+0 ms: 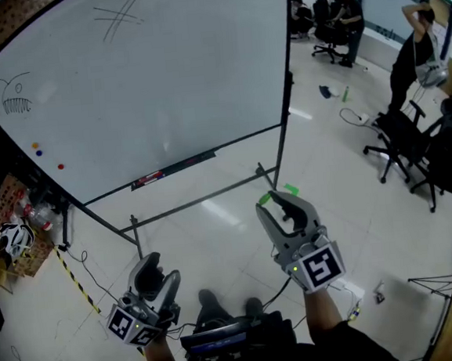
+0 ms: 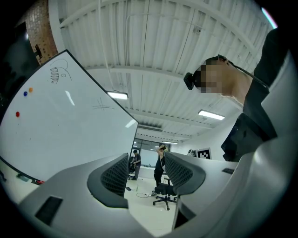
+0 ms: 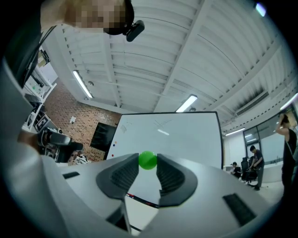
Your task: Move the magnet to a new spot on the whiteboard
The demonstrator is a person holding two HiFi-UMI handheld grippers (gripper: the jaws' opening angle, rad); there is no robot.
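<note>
Head view: a large whiteboard (image 1: pixel 146 80) on a wheeled stand is seen from above, in an open office with a pale, shiny floor. A small sketch (image 1: pixel 14 98) is drawn near the board's left edge. Three small round magnets are stuck low on the left: an orange magnet (image 1: pixel 34 145), a blue magnet (image 1: pixel 39 153) and a red magnet (image 1: pixel 60 166). A tray (image 1: pixel 170 169) runs along the board's bottom edge. The left gripper (image 1: pixel 158 270) is held low at the lower left. The right gripper (image 1: pixel 278 197) is held further forward, near the foot of the stand and clear of the board. Office chairs (image 1: pixel 399 141) and a standing person (image 1: pixel 413 49) are seen at the right.

Left gripper view: the jaws are parted with nothing between them. Through the gap, only a distant chair and people are seen. The whiteboard fills the left side, with the three magnets near its left edge.

Right gripper view: a green magnet (image 3: pixel 148 159), round and bright, is pinched between the very tips of the two jaws, which are pressed against it on both sides. It is held in the air in front of the whiteboard, not touching it. A brick wall (image 3: pixel 79 116) is seen to the left of the board.
</note>
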